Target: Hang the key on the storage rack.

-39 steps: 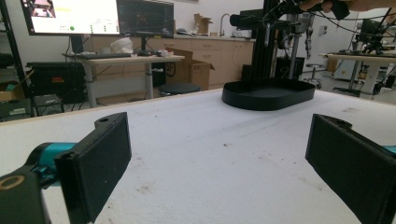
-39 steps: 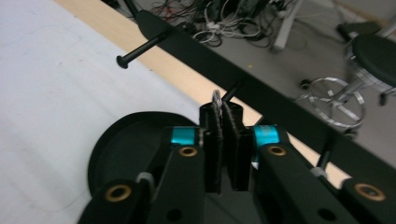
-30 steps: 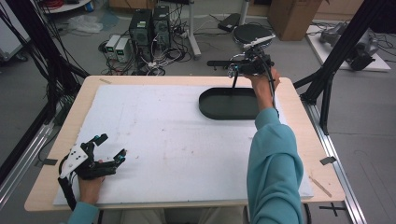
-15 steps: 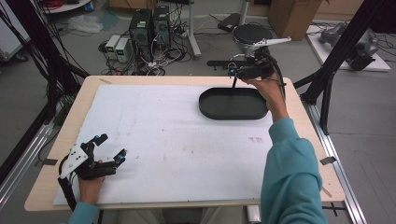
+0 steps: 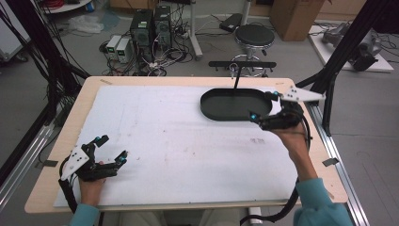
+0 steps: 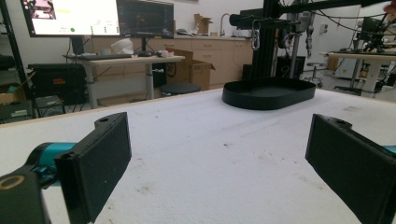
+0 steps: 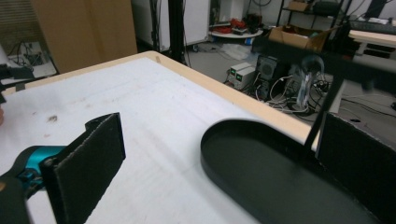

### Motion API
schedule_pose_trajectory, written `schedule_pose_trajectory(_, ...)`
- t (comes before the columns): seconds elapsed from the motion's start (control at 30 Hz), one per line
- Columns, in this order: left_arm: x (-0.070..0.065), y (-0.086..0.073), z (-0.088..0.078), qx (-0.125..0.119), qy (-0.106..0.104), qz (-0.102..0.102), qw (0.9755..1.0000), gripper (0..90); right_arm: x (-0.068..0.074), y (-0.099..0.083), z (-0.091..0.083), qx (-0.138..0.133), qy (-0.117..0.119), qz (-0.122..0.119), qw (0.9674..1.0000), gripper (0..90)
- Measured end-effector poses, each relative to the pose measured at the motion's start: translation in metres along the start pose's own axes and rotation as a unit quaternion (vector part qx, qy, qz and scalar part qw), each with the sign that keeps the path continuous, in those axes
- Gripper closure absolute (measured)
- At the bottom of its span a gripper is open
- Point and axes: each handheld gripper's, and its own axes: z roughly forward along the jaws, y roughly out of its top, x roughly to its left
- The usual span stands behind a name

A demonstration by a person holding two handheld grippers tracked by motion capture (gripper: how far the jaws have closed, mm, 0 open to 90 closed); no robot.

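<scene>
Flat black fingers [image 7: 88, 158], smooth oval tray [image 5: 235, 104]

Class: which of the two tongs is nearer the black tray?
The right tongs, beside the black tray; the left tongs sit at the table's near-left corner.

Round black stool [image 5: 254, 36] beyond table, computer towers [image 5: 150, 26] on floor

Wooden table [image 5: 188, 80] under a white mat [image 5: 179, 141] — black oval tray [image 5: 211, 108] at its far right.
</scene>
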Motion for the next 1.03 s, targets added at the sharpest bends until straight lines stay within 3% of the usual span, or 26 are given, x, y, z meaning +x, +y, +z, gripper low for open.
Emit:
schedule_pose_trajectory(0.03, 0.000, 0.000, 0.000, -0.001, 0.000, 0.000, 1.0000, 7.3, 0.004, -0.019, -0.008, -0.005, -0.006, 0.010, 0.9999, 0.7)
schedule_pose_trajectory(0.07, 0.000, 0.000, 0.000, -0.001, 0.001, 0.001, 1.0000, 7.3, 0.004, -0.019, -0.008, -0.005, -0.006, 0.010, 0.9999, 0.7)
schedule_pose_trajectory(0.13, 0.000, 0.000, 0.000, -0.001, 0.001, 0.001, 1.0000, 7.3, 0.008, -0.048, -0.015, -0.009, -0.016, 0.014, 0.9997, 0.7)
schedule_pose_trajectory(0.17, 0.000, 0.000, 0.000, -0.001, 0.001, 0.001, 1.0000, 7.3, 0.008, -0.048, -0.015, -0.009, -0.016, 0.014, 0.9997, 0.7)
schedule_pose_trajectory(0.33, 0.000, 0.000, 0.000, -0.001, 0.002, 0.001, 1.0000, 7.3, 0.016, -0.093, -0.022, -0.045, -0.022, 0.022, 0.9985, 0.7)
schedule_pose_trajectory(0.53, -0.001, 0.000, 0.000, -0.001, 0.003, 0.002, 1.0000, 7.3, 0.025, -0.137, -0.026, -0.081, -0.041, 0.012, 0.9958, 0.7)
schedule_pose_trajectory(0.6, -0.001, 0.000, 0.000, -0.001, 0.002, 0.001, 1.0000, 7.3, 0.024, -0.153, -0.027, -0.098, -0.046, 0.034, 0.9936, 0.7)
schedule_pose_trajectory(0.73, -0.001, 0.000, 0.000, 0.000, 0.002, 0.001, 1.0000, 7.3, 0.021, -0.158, -0.026, -0.100, -0.048, 0.045, 0.9928, 0.7)
schedule_pose_trajectory(1.03, -0.001, 0.000, -0.001, -0.002, 0.003, 0.004, 1.0000, 7.3, 0.022, -0.159, -0.025, -0.101, -0.056, 0.033, 0.9928, 0.7)
